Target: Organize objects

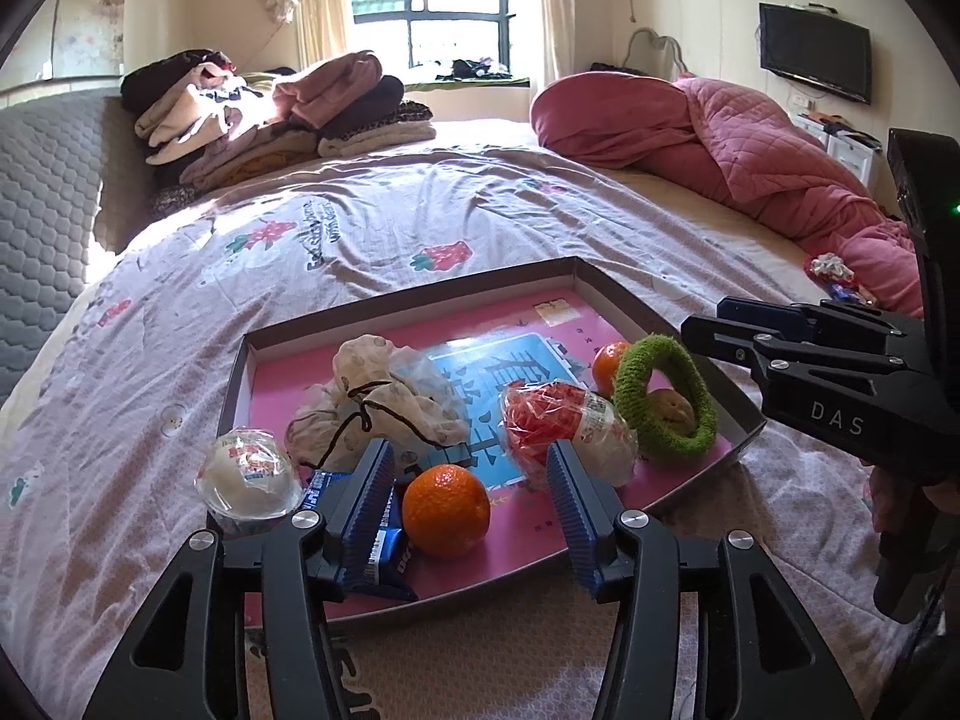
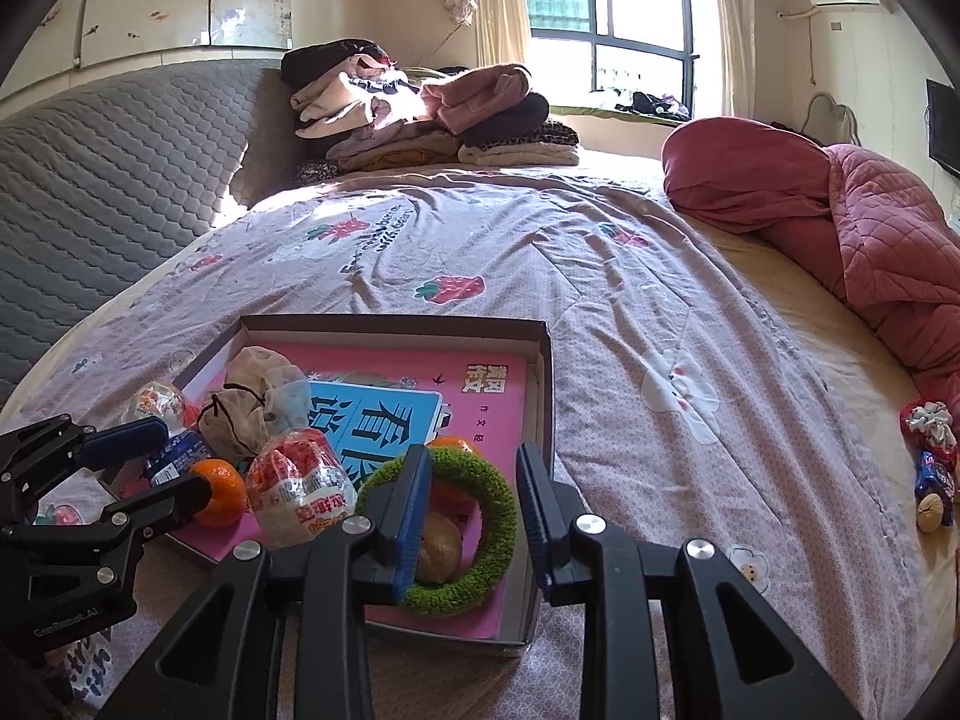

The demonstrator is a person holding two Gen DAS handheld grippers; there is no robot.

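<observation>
A shallow brown box tray [image 1: 624, 300] lined with a pink book lies on the bed. An orange [image 1: 445, 510] sits between the fingers of my left gripper [image 1: 468, 456], which is open with space on the orange's right side. A blue snack packet [image 1: 378, 552] lies under its left finger. My right gripper [image 2: 474, 453] is open over a green fuzzy ring [image 2: 480, 540], and a brown round item [image 2: 441, 546] sits inside that ring. The tray also holds a drawstring pouch [image 1: 384, 396], a red-and-white wrapped snack [image 1: 564, 426], a plastic-wrapped bun [image 1: 249, 474] and a second orange [image 1: 609, 363].
Folded clothes [image 1: 288, 114] are piled by the grey headboard [image 1: 48, 210]. A pink quilt [image 1: 750, 144] is bunched along the right side. A few small wrapped items [image 2: 930, 462] lie loose on the sheet at the right edge of the bed.
</observation>
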